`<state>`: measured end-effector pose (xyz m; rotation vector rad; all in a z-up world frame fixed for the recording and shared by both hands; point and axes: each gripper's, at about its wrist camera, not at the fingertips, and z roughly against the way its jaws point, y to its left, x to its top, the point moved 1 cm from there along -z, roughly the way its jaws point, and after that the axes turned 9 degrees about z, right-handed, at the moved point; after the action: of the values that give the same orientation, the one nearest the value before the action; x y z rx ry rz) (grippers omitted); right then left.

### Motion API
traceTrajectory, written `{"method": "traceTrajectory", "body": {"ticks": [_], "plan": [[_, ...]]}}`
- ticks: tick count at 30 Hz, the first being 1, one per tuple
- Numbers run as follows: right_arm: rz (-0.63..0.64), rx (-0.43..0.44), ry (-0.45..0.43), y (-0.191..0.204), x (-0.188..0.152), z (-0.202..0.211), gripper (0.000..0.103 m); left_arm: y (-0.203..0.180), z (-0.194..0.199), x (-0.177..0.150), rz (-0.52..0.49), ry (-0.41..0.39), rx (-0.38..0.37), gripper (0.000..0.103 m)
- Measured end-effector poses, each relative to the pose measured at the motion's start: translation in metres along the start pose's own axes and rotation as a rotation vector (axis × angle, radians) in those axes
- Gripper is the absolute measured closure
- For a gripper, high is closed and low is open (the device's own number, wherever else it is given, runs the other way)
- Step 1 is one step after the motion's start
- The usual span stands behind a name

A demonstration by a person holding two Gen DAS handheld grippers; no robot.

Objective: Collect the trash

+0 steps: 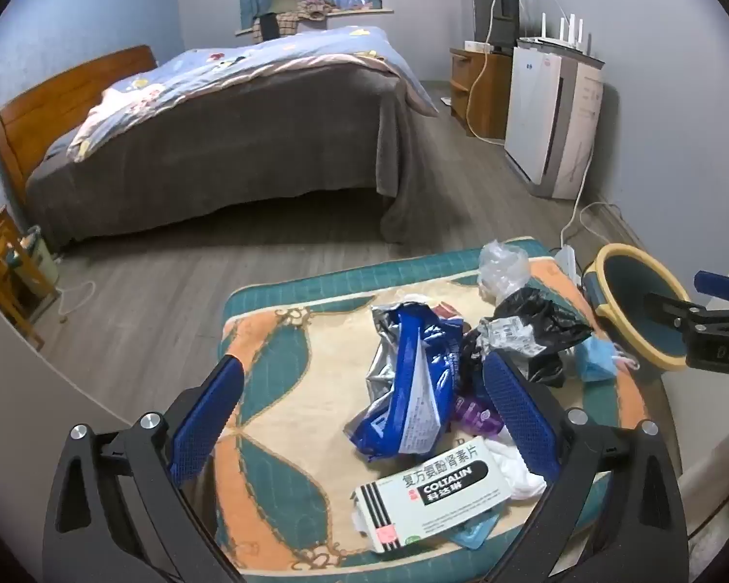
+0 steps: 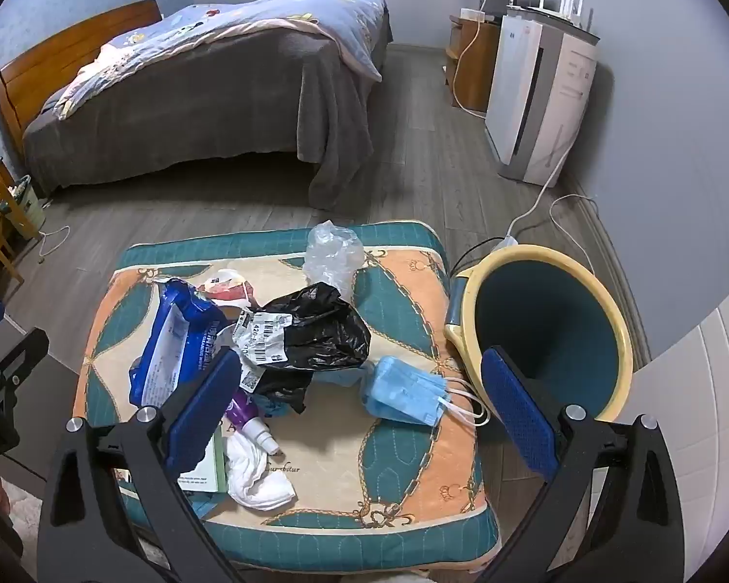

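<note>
A heap of trash lies on a patterned cushion (image 2: 403, 291): a blue foil wrapper (image 1: 408, 388), a white medicine box (image 1: 432, 495), a black plastic bag (image 2: 316, 325), a clear crumpled bag (image 2: 333, 252), a stack of blue face masks (image 2: 403, 391), a purple bottle (image 2: 248, 413) and a white tissue (image 2: 257, 476). A yellow-rimmed teal bin (image 2: 549, 325) stands right of the cushion. My left gripper (image 1: 359, 388) hangs open above the wrapper. Over the masks and bag, my right gripper (image 2: 359, 379) is open too. Neither holds anything.
A bed (image 1: 228, 136) with a grey cover and blue quilt fills the far side. A white appliance (image 2: 539, 92) and a wooden cabinet (image 2: 471, 63) stand along the right wall, with cables trailing on the wood floor (image 2: 413, 165). A small wooden stand (image 1: 5, 272) is at the left.
</note>
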<state>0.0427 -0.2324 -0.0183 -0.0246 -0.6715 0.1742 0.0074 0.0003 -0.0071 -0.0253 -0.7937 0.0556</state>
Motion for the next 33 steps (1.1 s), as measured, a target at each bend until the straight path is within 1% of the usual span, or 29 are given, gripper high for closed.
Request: {"method": "traceTrajectory", "body": {"ticks": [5, 8, 33], "plan": [[0.000, 0.002, 0.000, 0.0002, 0.0003, 0.0002, 0.006, 0.0018, 0.0001, 0.0007, -0.001, -0.001, 0.002, 0.005], [-0.001, 0.002, 0.001, 0.0005, 0.0004, 0.0001, 0.006, -0.0047, -0.0003, -0.0003, -0.010, -0.003, 0.006, 0.005], [-0.011, 0.008, 0.011, -0.0014, 0.0000, -0.0019, 0.006, 0.0022, -0.0017, -0.0017, -0.005, 0.008, 0.006, 0.005]]}}
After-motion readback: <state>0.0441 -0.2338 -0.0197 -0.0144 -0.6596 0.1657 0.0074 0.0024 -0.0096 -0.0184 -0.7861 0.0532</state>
